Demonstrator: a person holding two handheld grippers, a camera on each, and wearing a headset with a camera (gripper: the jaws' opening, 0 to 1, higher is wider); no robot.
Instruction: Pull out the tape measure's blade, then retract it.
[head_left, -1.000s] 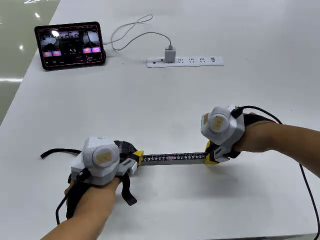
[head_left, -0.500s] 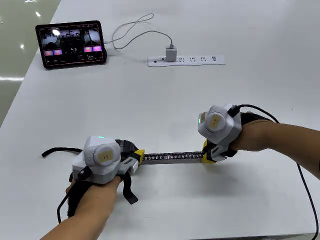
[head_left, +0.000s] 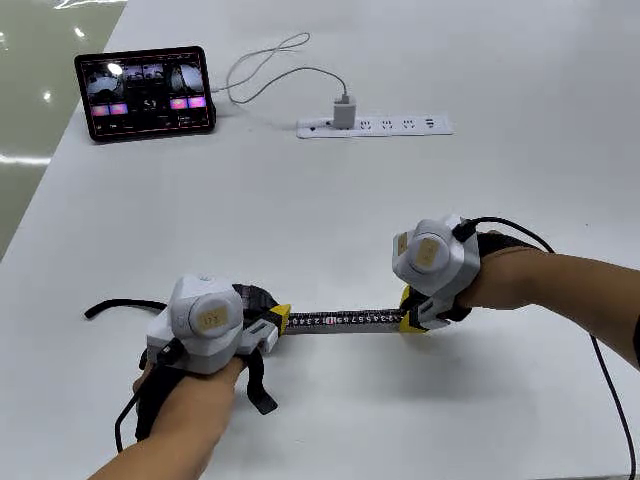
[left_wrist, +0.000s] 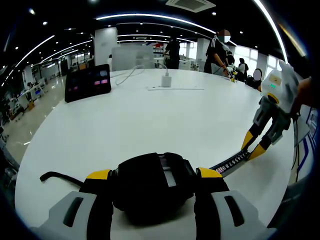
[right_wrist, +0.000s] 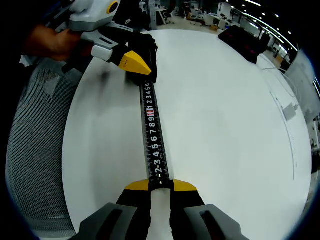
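Head view: two grippers work over one white table (head_left: 330, 210), with one tape measure (head_left: 258, 298) between them. The left gripper (head_left: 275, 322) has its yellow-tipped jaws clamped on the tape measure's black case, which sits on the table near the front edge. The right gripper (head_left: 410, 318) stands well apart to the right, jaws pinched narrow on the free end of the blade (head_left: 340, 318). The blade runs straight and low over the tabletop from case to right gripper. One black strap (head_left: 115, 304) trails left from the left gripper. At the far side stand one tablet (head_left: 148, 92) with its screen lit, one power strip (head_left: 390, 126) with one charger (head_left: 344, 110) plugged in, and one white cable (head_left: 265, 62) looping between them.

The right gripper view adds the blade's face, the numerals readable from 2 upward with one mark in red. The left gripper view adds the case's top seated between the jaws and a few people (left_wrist: 217, 52) standing beyond the table in a wide lit hall.
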